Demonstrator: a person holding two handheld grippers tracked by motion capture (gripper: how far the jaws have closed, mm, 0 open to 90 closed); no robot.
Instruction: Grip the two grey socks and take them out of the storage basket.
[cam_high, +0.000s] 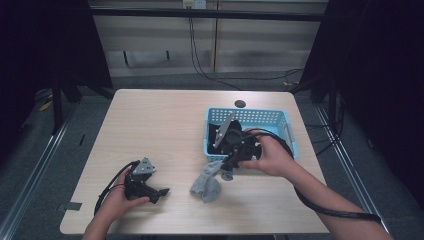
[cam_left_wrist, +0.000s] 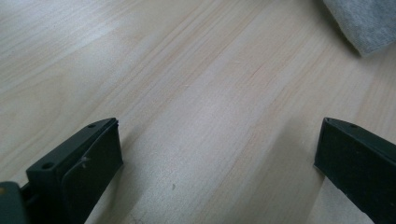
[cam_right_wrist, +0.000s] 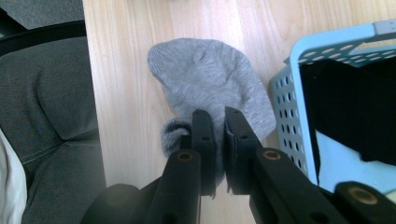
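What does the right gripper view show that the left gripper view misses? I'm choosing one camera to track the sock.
Right gripper view: the right gripper with jaws shut on the grey fabric sock, and beside it the light blue perforated plastic basket holding a black cloth. Left gripper view: the left gripper with jaws wide open over bare tabletop. Both: the pale wooden table and some of the sock.

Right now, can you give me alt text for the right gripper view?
The right gripper has its two black jaws shut on a soft grey fabric sock lying on the pale wooden table. A light blue perforated plastic basket holding dark cloth sits just beside it.
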